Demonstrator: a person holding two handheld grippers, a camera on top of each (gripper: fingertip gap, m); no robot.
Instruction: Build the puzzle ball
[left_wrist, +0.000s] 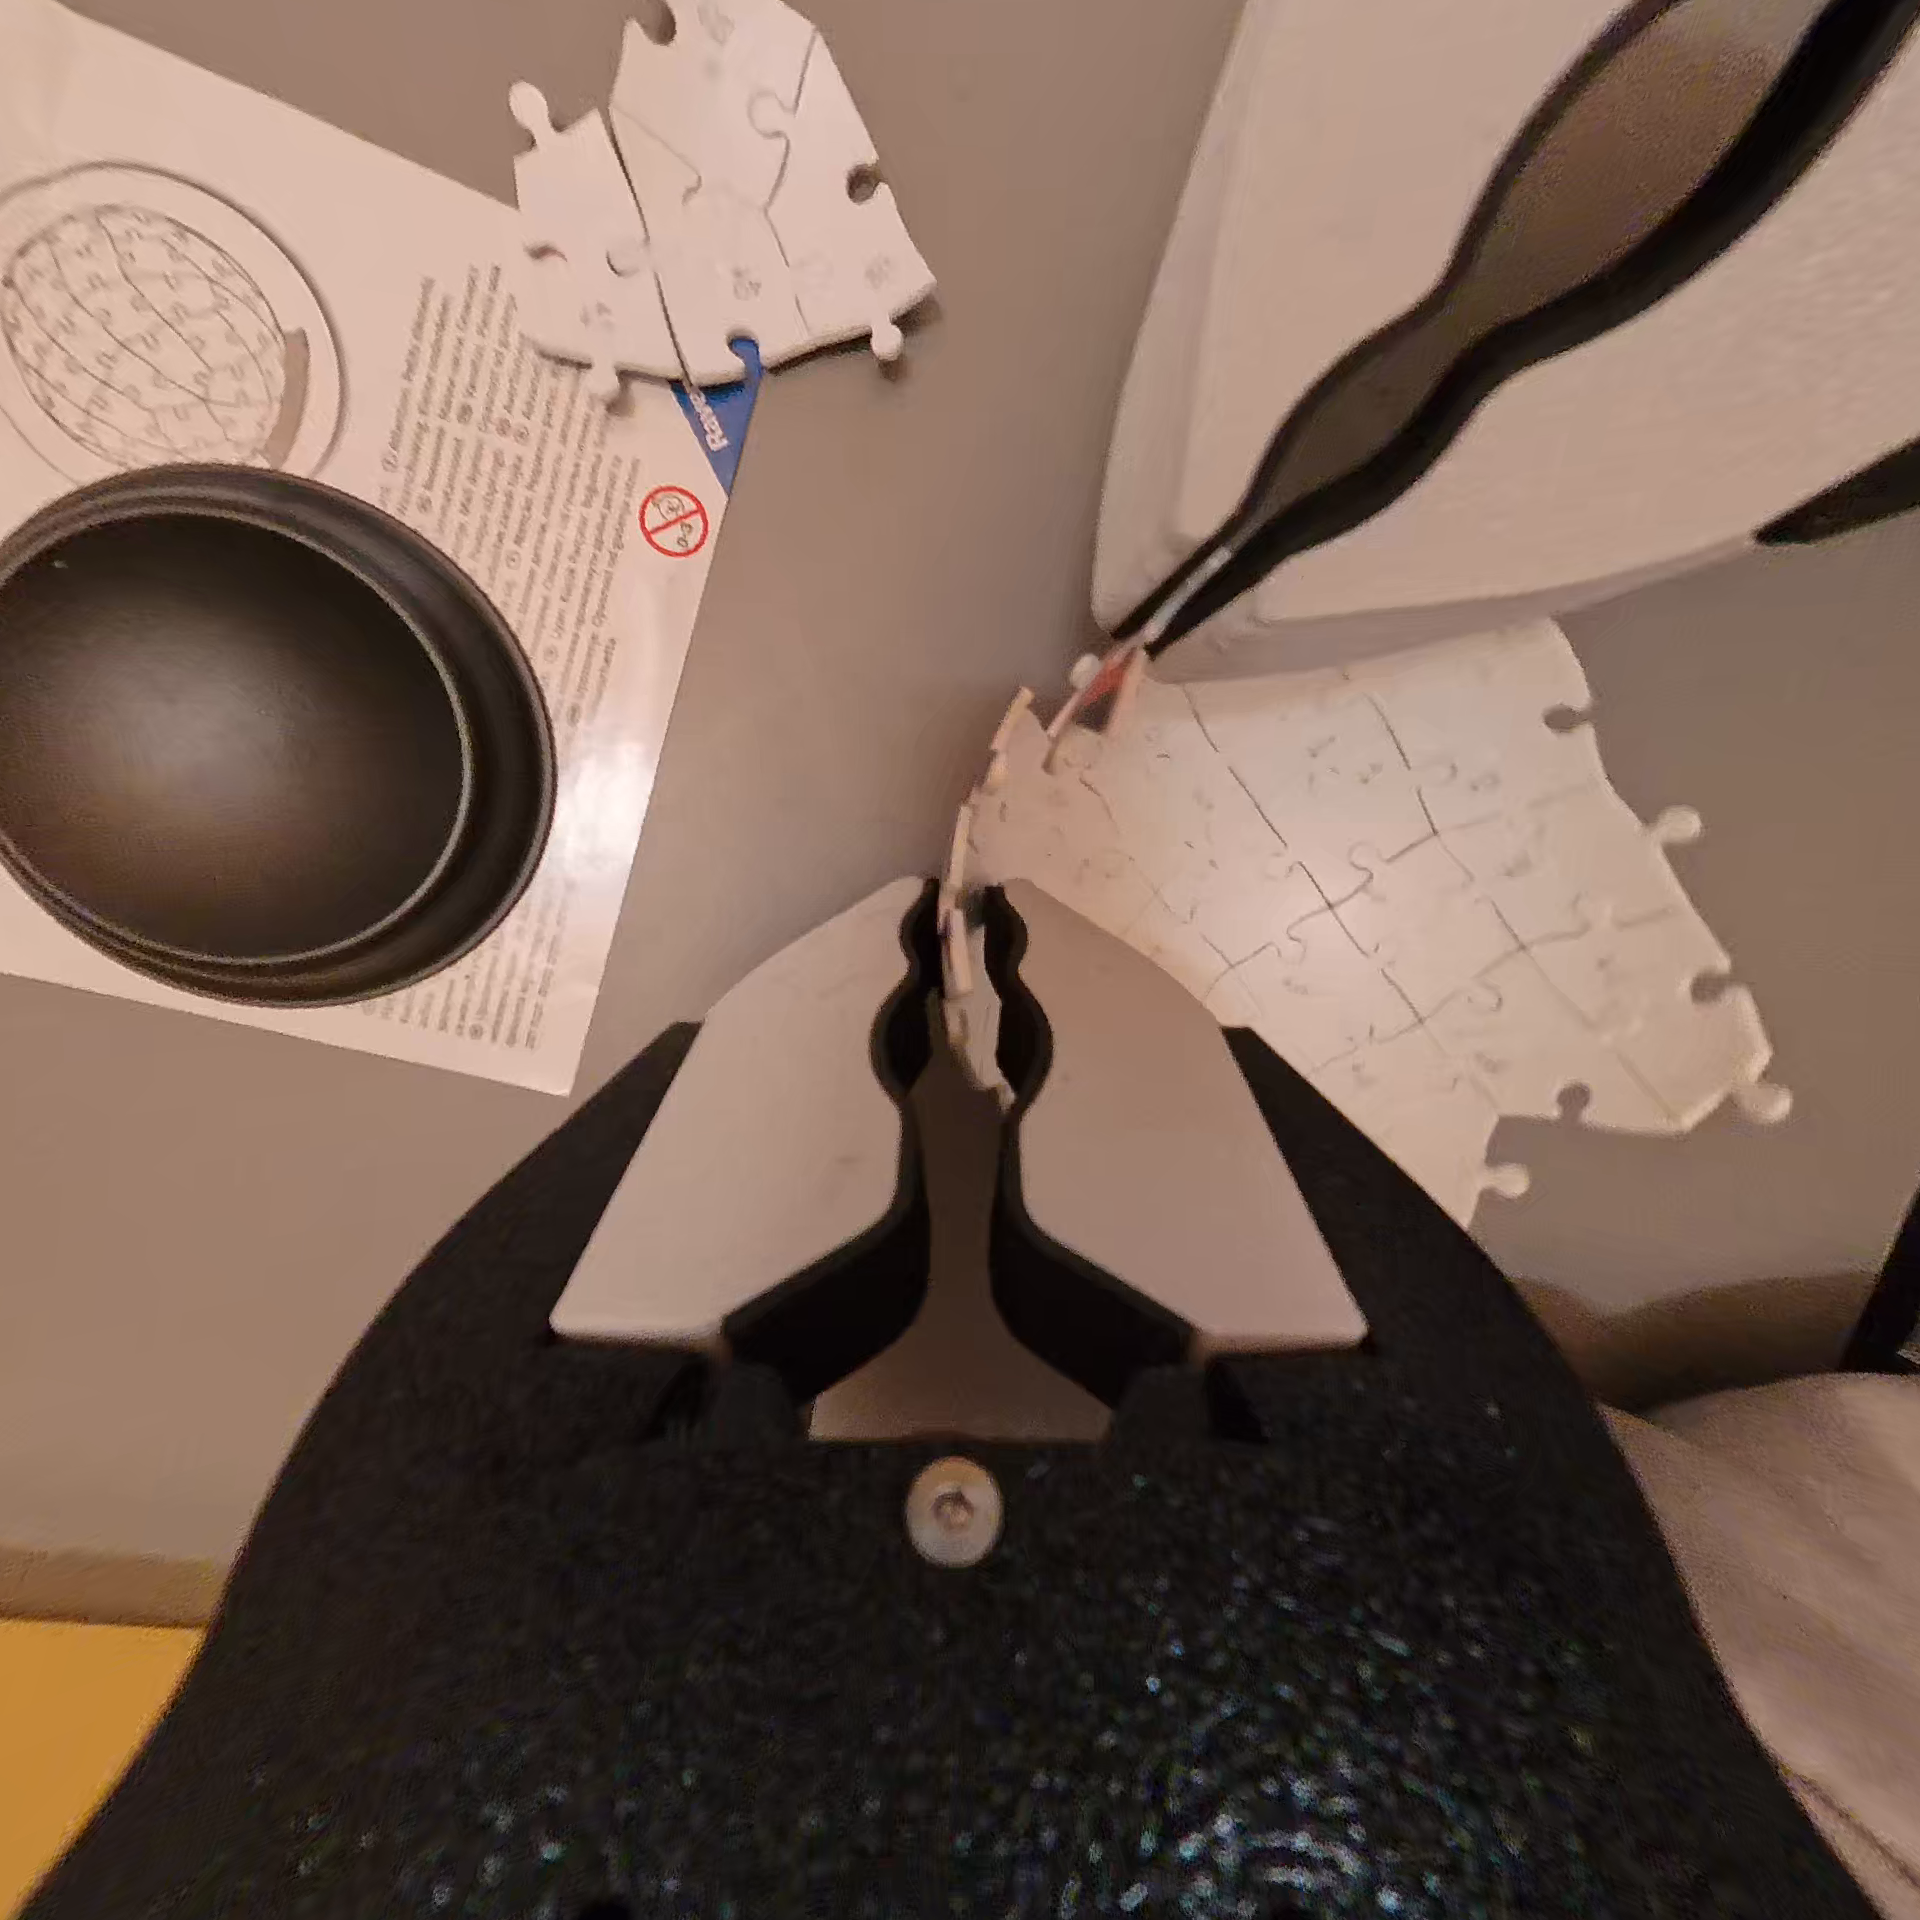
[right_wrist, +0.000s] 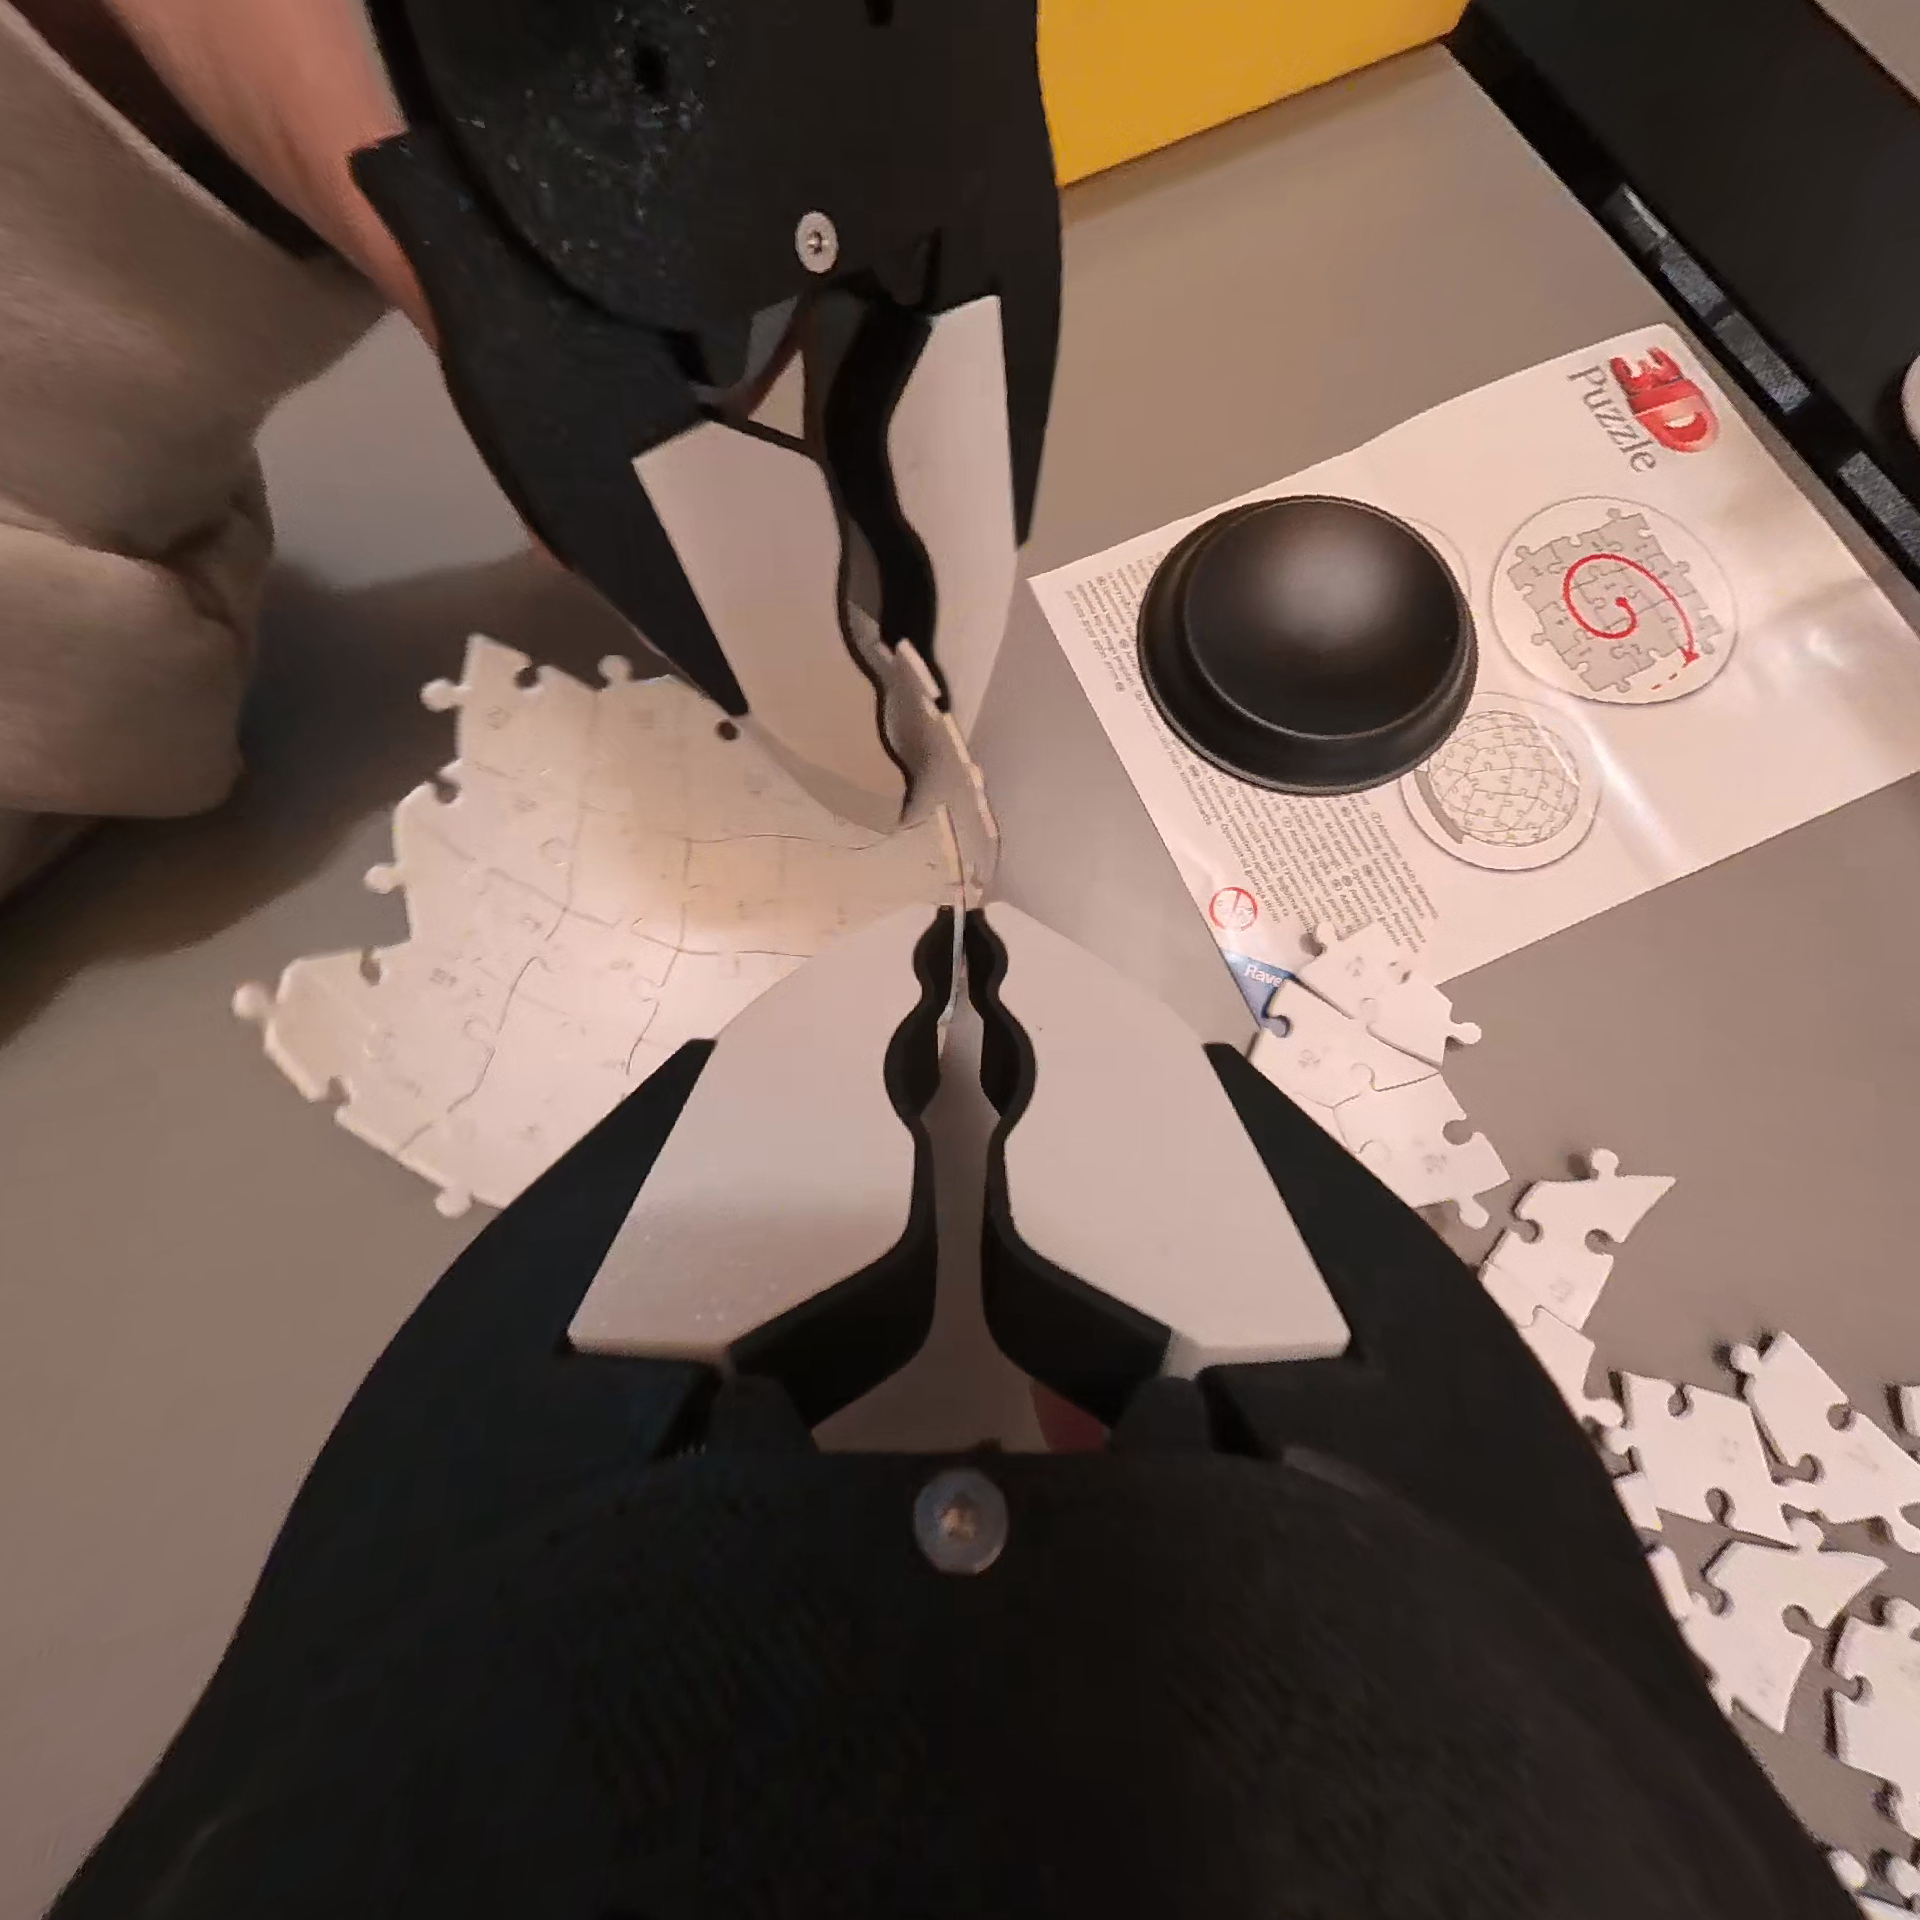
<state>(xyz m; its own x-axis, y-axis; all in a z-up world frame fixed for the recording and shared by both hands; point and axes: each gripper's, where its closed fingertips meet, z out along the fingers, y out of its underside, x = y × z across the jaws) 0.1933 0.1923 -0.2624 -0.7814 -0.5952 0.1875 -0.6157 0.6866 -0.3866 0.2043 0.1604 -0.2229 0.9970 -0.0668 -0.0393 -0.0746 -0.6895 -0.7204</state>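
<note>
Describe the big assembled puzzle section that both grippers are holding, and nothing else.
The assembled puzzle section is a curved sheet of many interlocked white pieces, plastic by its look, with faint markings on the side that shows. Its outer edges are ragged with tabs and notches. It curves like part of a shell, with one end lifted off the grey table. The left gripper and the right gripper each have their jaws shut on that raised edge, side by side; its far end seems to rest on the table.

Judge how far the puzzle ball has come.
Done: one large curved section and a small joined cluster exist. In hand: the left gripper and right gripper both pinch the section's edge. Left: loose pieces lie unjoined and the black stand sits empty; well under half built.
</note>
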